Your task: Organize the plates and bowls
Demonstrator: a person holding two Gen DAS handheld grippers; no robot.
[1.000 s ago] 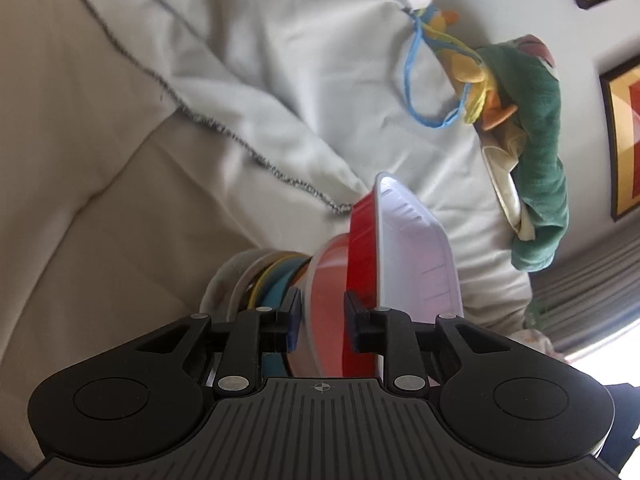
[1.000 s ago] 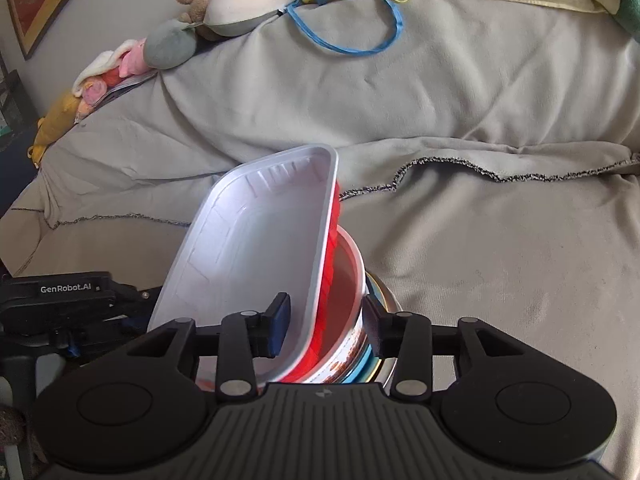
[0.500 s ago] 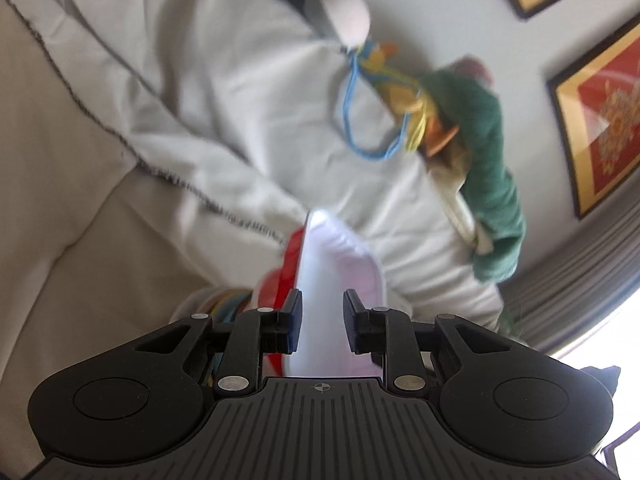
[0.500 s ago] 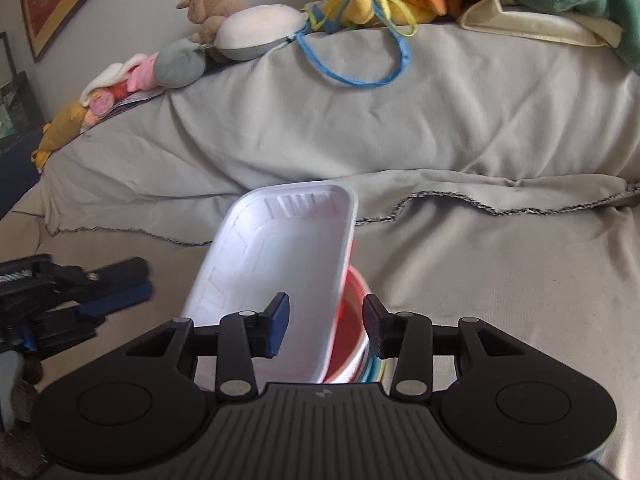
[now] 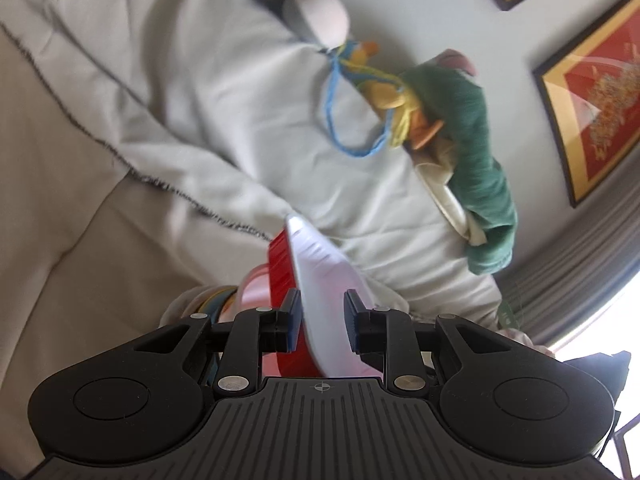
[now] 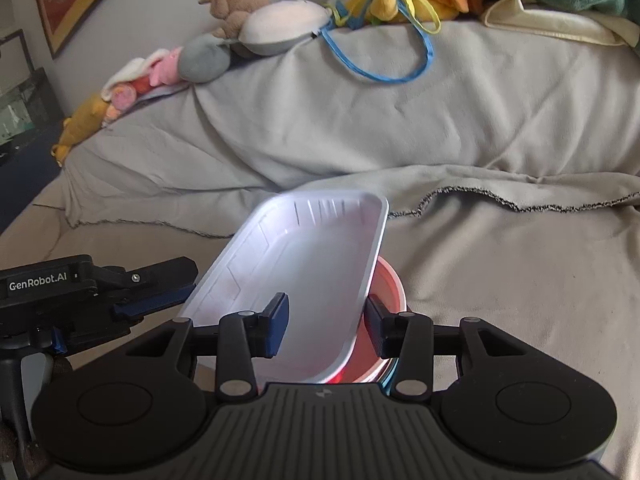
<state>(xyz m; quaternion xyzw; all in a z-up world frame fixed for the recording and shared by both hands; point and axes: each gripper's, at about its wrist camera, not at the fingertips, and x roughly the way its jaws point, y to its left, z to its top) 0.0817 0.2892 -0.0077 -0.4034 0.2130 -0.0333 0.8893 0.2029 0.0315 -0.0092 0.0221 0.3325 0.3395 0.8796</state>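
A white rectangular tray with a red underside (image 6: 316,280) stands tilted on a stack of bowls and plates, topped by a pink-red bowl (image 6: 386,300), on a grey-covered sofa. My right gripper (image 6: 326,320) is open, its fingers straddling the tray's right rim without squeezing it. My left gripper (image 5: 322,318) is open, its fingers either side of the tray's edge (image 5: 320,276). The left gripper also shows in the right wrist view (image 6: 160,292), just left of the tray. The stack (image 5: 216,300) under the tray is mostly hidden.
The sofa cover (image 6: 480,140) has a dark fringed hem (image 6: 520,204). Stuffed toys (image 6: 280,28) and a green cloth (image 5: 476,152) line the sofa back. Framed pictures (image 5: 600,92) hang on the wall.
The tray has tipped lower and come free of the left gripper, whose fingers have spread. The right gripper has drawn back a little. Both views have shifted.
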